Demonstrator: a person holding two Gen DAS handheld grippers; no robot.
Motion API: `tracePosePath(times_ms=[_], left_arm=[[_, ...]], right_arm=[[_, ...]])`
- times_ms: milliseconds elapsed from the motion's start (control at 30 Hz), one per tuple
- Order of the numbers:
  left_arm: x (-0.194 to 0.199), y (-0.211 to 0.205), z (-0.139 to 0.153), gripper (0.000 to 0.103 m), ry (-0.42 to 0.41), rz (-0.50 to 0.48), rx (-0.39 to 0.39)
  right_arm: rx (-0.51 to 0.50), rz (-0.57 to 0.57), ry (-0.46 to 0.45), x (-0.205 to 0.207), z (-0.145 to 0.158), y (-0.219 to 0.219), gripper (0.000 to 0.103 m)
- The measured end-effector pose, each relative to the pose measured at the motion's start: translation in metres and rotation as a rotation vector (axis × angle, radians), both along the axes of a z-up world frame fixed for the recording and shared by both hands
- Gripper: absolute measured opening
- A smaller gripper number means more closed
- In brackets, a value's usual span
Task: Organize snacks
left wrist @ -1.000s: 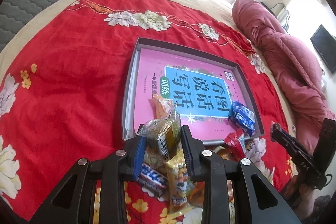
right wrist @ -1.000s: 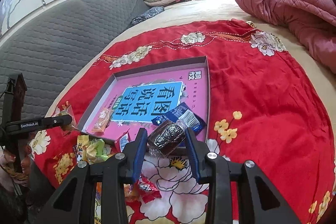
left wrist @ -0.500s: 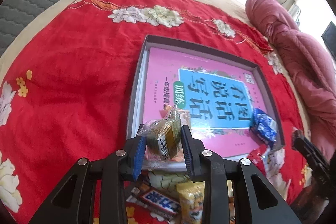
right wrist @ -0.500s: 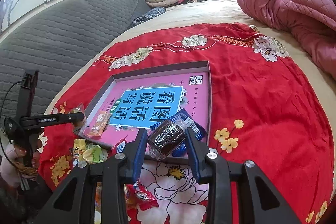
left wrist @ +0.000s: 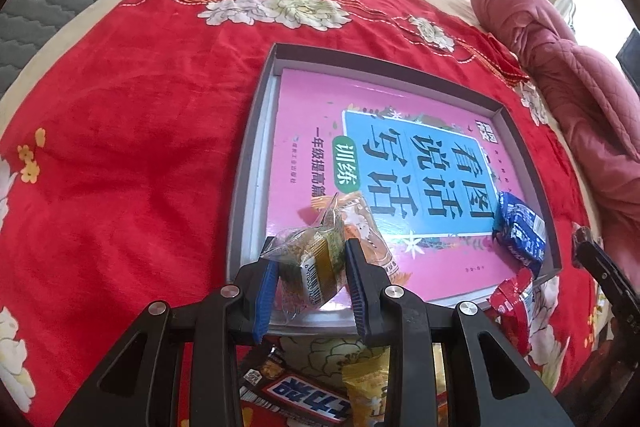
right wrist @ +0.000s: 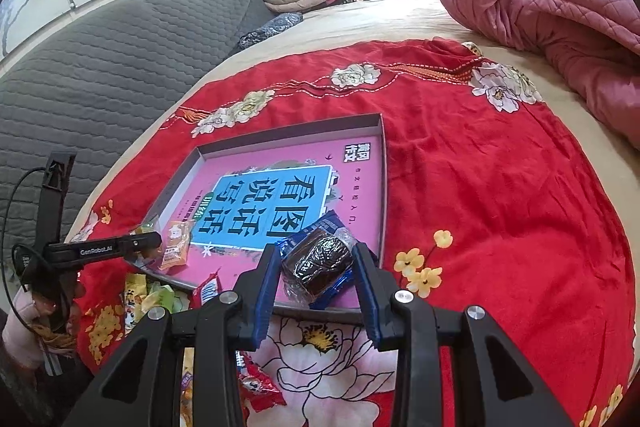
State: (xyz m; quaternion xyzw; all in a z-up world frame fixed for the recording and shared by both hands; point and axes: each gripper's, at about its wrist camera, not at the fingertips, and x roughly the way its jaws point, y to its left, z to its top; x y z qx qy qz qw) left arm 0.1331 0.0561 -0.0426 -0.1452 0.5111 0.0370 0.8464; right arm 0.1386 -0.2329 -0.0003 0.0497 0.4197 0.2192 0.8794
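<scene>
— What does your left wrist view show?

— Your left claw [left wrist: 310,281] is clamped on a clear-wrapped greenish snack [left wrist: 310,267], its blue pads pressing both sides. You hold it over the near-left corner of the grey tray [left wrist: 244,163], which lies on the red floral blanket [left wrist: 120,131] on the bed. A pink book [left wrist: 316,115] fills the tray floor. An orange packet [left wrist: 366,227] lies on the book just beyond your claw, and a blue packet [left wrist: 520,231] sits by the tray's near-right corner. A red packet [left wrist: 514,301] leans against the tray's near edge from outside. Under your claw, on the blanket, lie a dark chocolate bar [left wrist: 296,393] and a yellow packet [left wrist: 366,383].

— And your right wrist view?

— Your right claw [right wrist: 318,277] is closed on a dark brown cake in clear wrap [right wrist: 318,261], held above the blue packet [right wrist: 332,287] near the tray's near-right corner [right wrist: 382,195]. The left claw [right wrist: 148,241] reaches in at the tray's near-left corner, beside the orange packet [right wrist: 176,245]. More loose snacks [right wrist: 152,297] lie on the blanket before the tray's near edge.
</scene>
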Motion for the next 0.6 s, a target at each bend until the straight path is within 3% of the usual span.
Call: tracePosePath(times_ms=[600], left_arm=[[0.001,0.002,-0.005,0.034,0.004,0.011,-0.072]], right_arm=[[-0.08,0.005,0.031,0.011,-0.018,0.009,0.037]])
